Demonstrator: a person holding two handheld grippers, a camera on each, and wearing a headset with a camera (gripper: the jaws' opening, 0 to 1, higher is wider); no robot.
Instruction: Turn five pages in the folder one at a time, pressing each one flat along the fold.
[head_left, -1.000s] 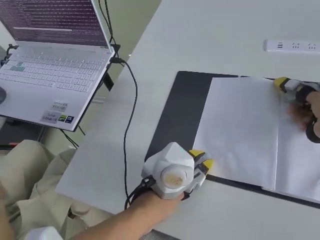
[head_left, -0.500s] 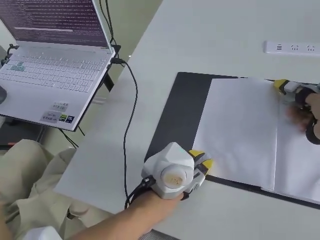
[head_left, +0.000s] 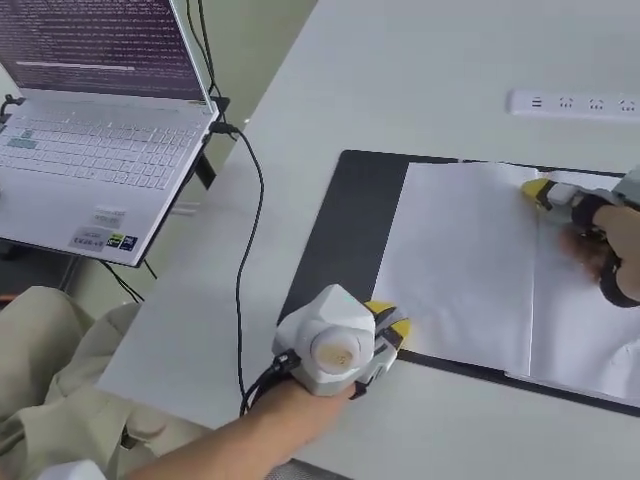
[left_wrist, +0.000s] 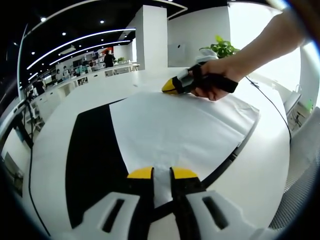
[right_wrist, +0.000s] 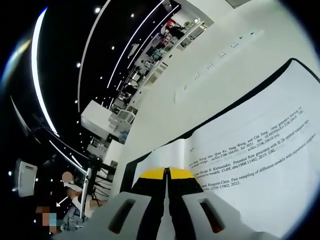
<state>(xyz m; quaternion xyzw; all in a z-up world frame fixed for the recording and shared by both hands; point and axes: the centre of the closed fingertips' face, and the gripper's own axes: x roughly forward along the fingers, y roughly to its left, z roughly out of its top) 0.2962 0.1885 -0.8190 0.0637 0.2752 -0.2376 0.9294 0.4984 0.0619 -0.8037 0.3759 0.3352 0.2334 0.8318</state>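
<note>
The folder (head_left: 345, 225) lies open and flat on a smooth white table (head_left: 400, 70). Its cover is a matte black rectangle. The turned page (head_left: 460, 255) is a plain, unmarked white sheet spread over the folder's left half, with a broad strip of black cover bare at its left. Across the fold, the printed page (right_wrist: 250, 160) carries fine lines of small black type.

The left gripper (head_left: 388, 327), with a white faceted housing and yellow tips, sits at the near left corner of the turned page. Its jaws stand a narrow slit apart over the sheet's edge. From its own view I cannot tell whether the tips press the paper or only hover on it.

The right gripper (head_left: 537, 190) has its yellow tips pressed tight together, with nothing between them. It is set down on the fold near the folder's far edge. The hand (head_left: 610, 240) holding it wears a black strap and covers part of the printed page.

A white power strip (head_left: 575, 102) lies on the table beyond the folder, well apart from it. To the left, off the table's edge, a silver laptop (head_left: 95, 150) stands open with text on its screen. A thin black cable (head_left: 240, 270) runs down from it along the table. Beige cloth (head_left: 50, 350) shows below the laptop.
</note>
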